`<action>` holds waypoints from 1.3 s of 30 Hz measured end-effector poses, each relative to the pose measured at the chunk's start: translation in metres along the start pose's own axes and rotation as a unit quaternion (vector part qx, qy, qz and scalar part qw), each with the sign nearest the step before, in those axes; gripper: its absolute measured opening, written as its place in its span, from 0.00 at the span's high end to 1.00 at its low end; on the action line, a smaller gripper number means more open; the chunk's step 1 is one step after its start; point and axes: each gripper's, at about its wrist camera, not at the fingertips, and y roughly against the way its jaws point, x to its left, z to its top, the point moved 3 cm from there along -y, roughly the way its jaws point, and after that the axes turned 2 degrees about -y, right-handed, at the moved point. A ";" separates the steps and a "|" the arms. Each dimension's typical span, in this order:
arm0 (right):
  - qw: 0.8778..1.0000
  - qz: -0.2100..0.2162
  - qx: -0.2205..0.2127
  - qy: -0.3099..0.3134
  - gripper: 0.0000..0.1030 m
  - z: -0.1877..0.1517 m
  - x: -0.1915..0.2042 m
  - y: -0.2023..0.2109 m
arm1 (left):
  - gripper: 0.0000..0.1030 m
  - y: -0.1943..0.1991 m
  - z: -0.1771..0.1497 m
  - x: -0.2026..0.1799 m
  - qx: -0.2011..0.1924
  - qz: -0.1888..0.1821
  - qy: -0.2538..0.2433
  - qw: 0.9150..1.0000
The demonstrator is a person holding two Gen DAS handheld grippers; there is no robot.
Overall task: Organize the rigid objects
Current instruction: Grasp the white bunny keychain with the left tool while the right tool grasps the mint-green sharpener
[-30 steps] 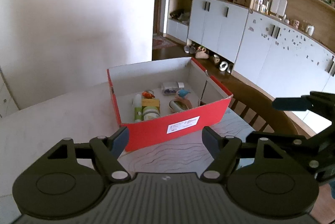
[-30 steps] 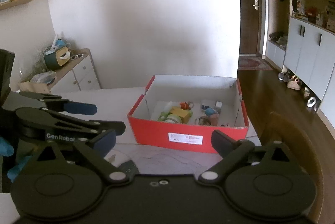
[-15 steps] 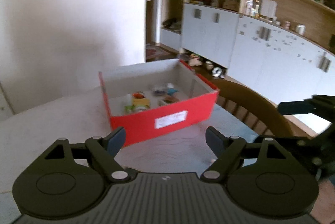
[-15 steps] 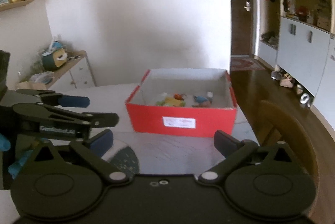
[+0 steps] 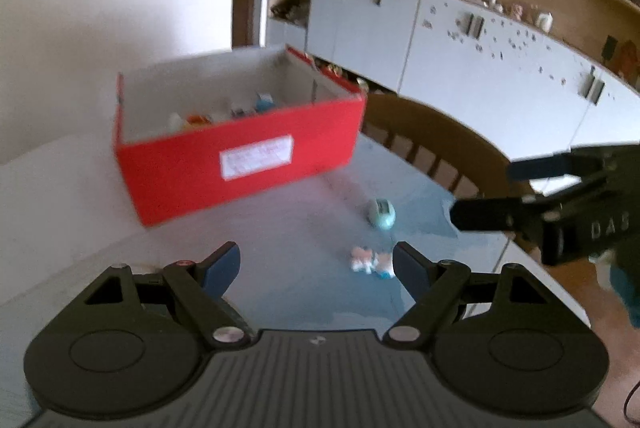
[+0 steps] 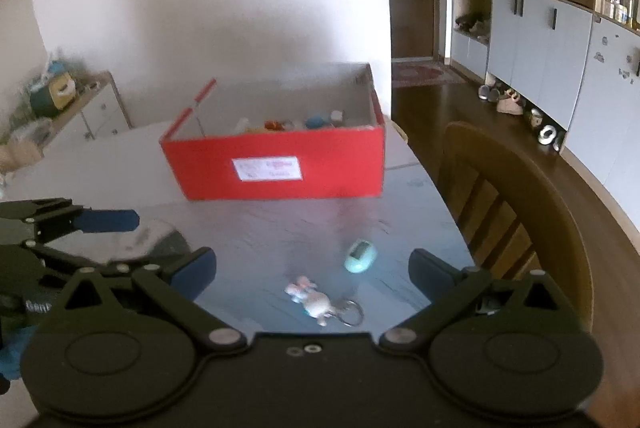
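On the table, short of the red box already holding small items, a keychain toy and a teal egg lie loose, so both the left gripper and right gripper hang above them, fingers apart and empty, likely to collect them.

Red box; keychain; table

The desk carries a red box – in front of it lie a teal oval item and, nearer, a pink figurine keychain.
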 end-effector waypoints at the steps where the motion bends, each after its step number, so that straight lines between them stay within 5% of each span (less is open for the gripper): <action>1: 1.000 -0.002 0.005 -0.001 0.01 -0.002 -0.003 -0.004 | 0.19 -0.008 -0.004 -0.003 0.007 -0.002 0.000 1.000; 18: 0.997 -0.021 0.073 -0.033 0.07 -0.005 -0.058 -0.075 | 0.19 -0.091 -0.021 -0.038 0.044 -0.038 -0.029 0.998; 36: 0.994 0.005 0.113 -0.002 0.37 -0.003 -0.042 -0.133 | 0.20 -0.115 -0.028 -0.045 0.045 -0.044 -0.071 0.996; 39: 0.993 -0.002 0.117 0.000 0.44 -0.004 -0.042 -0.137 | 0.29 -0.116 -0.028 -0.048 0.040 -0.042 -0.084 0.995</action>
